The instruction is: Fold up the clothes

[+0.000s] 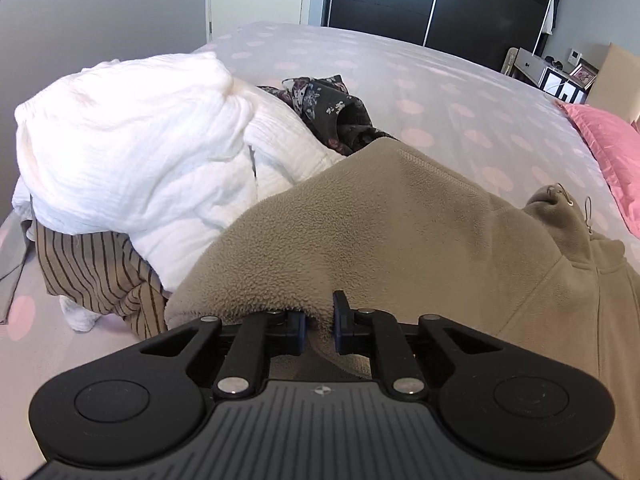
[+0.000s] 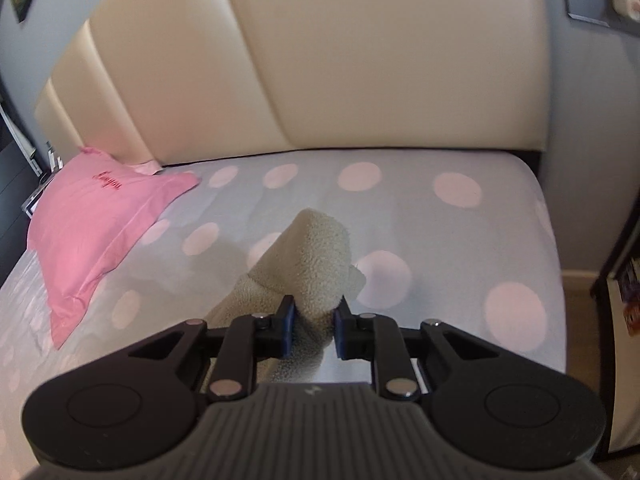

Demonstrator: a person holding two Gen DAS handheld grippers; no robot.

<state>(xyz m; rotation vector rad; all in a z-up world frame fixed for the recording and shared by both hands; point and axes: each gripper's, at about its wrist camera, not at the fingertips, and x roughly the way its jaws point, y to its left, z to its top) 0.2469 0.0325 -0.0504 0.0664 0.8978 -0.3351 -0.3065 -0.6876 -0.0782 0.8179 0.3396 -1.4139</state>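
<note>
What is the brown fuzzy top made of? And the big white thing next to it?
The brown top, pinched by the left gripper, looks like fleece: a matte, nubbly pile with a zip at the collar. The white garment looks like crinkled cotton gauze, from its fine wavy ribbing, though that is only a guess.

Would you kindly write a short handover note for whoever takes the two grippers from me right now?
Left gripper: shut on an edge of the olive fleece.
Right gripper: shut on another bunched part of the fleece, lifted off the bed.
Unsorted pile beside the fleece: white garment, striped garment, dark floral garment.
Pink pillow by the headboard.
Done: fleece gripped by both. No fold visible.
Left: spread and fold the fleece, then the pile.
</note>
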